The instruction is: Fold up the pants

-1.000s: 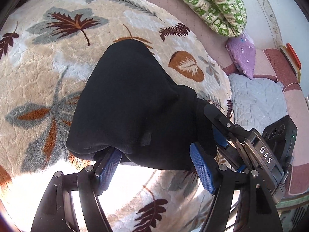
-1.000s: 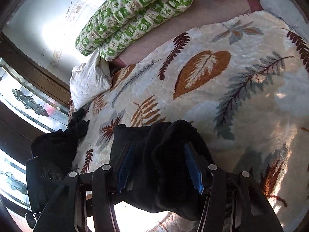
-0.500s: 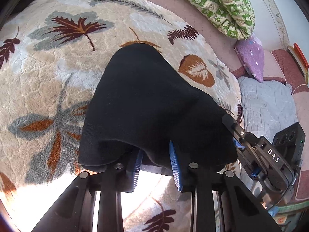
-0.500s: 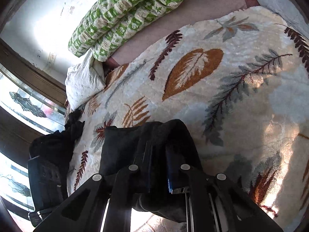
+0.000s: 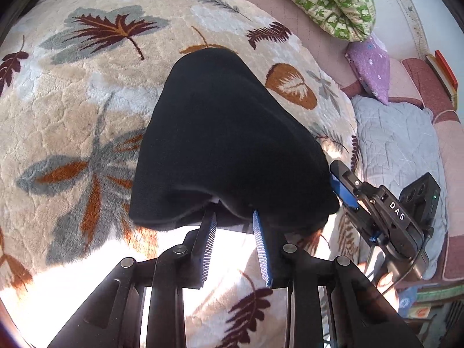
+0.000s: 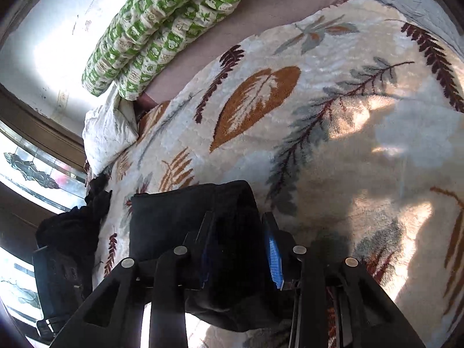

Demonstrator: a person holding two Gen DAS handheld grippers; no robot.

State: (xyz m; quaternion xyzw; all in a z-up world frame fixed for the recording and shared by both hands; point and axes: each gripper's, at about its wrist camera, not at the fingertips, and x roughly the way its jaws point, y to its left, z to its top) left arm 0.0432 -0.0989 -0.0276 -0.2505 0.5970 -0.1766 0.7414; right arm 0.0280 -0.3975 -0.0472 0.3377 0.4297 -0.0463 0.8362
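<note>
left tongs [image 5: 234, 222]: clenched on black fleece pants [image 5: 229, 145] hem | right tongs [image 6: 239, 233]: easing apart, pants bunched between | pants humped on leaf-print blanket [image 5: 87, 110]

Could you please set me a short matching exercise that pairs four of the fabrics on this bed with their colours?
Things:
1. pants
2. rolled quilt
3. small pillow
4. blanket

Colours:
A. purple
B. cream with a leaf print
C. black
D. green and cream pattern

Pairs: 1-C, 2-D, 3-A, 4-B
</note>
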